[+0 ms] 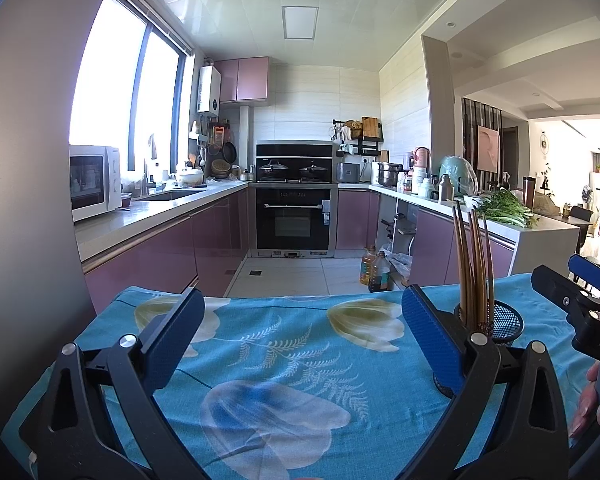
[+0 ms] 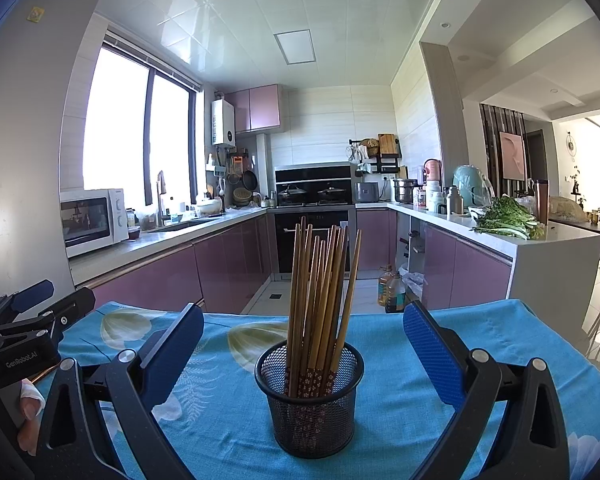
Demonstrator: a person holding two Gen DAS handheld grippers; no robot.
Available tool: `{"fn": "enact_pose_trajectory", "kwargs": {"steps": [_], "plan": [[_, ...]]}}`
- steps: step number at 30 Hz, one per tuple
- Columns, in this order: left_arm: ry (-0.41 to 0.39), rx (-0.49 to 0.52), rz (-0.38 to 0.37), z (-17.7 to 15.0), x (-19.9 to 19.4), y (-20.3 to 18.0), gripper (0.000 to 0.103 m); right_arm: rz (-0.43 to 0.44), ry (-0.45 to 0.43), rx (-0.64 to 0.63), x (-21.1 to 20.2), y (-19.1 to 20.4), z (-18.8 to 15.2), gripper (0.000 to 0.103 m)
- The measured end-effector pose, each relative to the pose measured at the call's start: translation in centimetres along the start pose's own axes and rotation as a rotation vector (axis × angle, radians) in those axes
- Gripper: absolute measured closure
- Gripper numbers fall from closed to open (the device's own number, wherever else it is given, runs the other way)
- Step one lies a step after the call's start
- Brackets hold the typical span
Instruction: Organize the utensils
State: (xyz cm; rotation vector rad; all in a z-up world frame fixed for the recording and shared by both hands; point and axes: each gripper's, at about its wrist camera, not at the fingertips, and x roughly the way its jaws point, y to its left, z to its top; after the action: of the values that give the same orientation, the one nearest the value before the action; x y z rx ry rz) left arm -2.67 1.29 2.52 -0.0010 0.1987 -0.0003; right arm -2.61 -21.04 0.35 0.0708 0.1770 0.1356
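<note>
A black mesh cup (image 2: 309, 400) stands on the blue floral cloth (image 2: 400, 420), holding several wooden chopsticks (image 2: 320, 292) upright. My right gripper (image 2: 303, 336) is open, its blue pads either side of the cup with wide gaps. In the left wrist view the same cup (image 1: 504, 322) and chopsticks (image 1: 474, 264) sit just behind the right pad. My left gripper (image 1: 300, 320) is open over bare cloth (image 1: 284, 360), nothing between its fingers. The other gripper (image 1: 588, 304) shows at the right edge, and the left one (image 2: 24, 320) at the left edge of the right wrist view.
The table's far edge (image 2: 340, 312) drops to a tiled kitchen floor. Oil bottles (image 2: 392, 288) stand on the floor beyond it. A white counter with greens (image 2: 508, 224) runs on the right, a microwave (image 2: 92, 220) on the left counter. A hand (image 1: 592, 404) holds the right tool.
</note>
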Motion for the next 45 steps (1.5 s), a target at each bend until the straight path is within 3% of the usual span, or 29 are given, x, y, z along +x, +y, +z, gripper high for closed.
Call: {"fn": "enact_pose_trajectory", "kwargs": {"steps": [45], "plan": [[0.008, -0.003, 0.001, -0.15, 0.03, -0.23, 0.006, 0.001, 0.003, 0.001, 0.15, -0.18, -0.08, 0.006]]}}
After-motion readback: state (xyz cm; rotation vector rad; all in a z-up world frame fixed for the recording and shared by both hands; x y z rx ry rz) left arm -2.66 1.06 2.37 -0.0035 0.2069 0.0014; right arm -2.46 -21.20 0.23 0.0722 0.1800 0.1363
